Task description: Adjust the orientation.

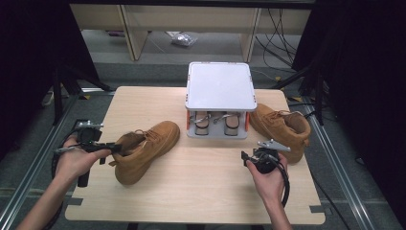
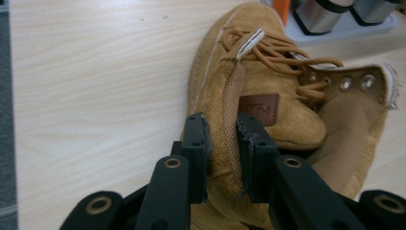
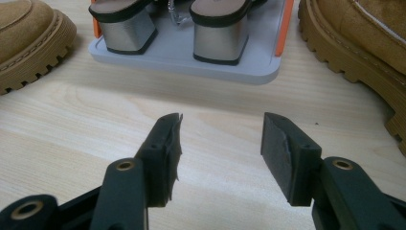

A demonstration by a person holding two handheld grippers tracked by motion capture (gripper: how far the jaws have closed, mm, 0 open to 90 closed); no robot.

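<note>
The left hand-held gripper [image 2: 221, 143] pinched the collar of the tan suede boot [image 1: 146, 148] lying left of centre on the desk [image 1: 206, 182], so lifting called for a slow pull, while the right hand-held gripper [image 3: 221, 148] hovered open.

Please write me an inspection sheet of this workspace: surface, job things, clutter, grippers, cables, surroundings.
Surface: light wooden table, bare at the front.
Job's things: left tan boot; right tan boot; grey two-level shoe rack holding block-heeled shoes.
Clutter: nothing seen.
Grippers: left gripper shut on the left tan boot's collar; right gripper open above the table.
Cables: one loops from the right gripper; more on the floor behind.
Surroundings: dark curtains, metal frame rails, wooden furniture legs.
</note>
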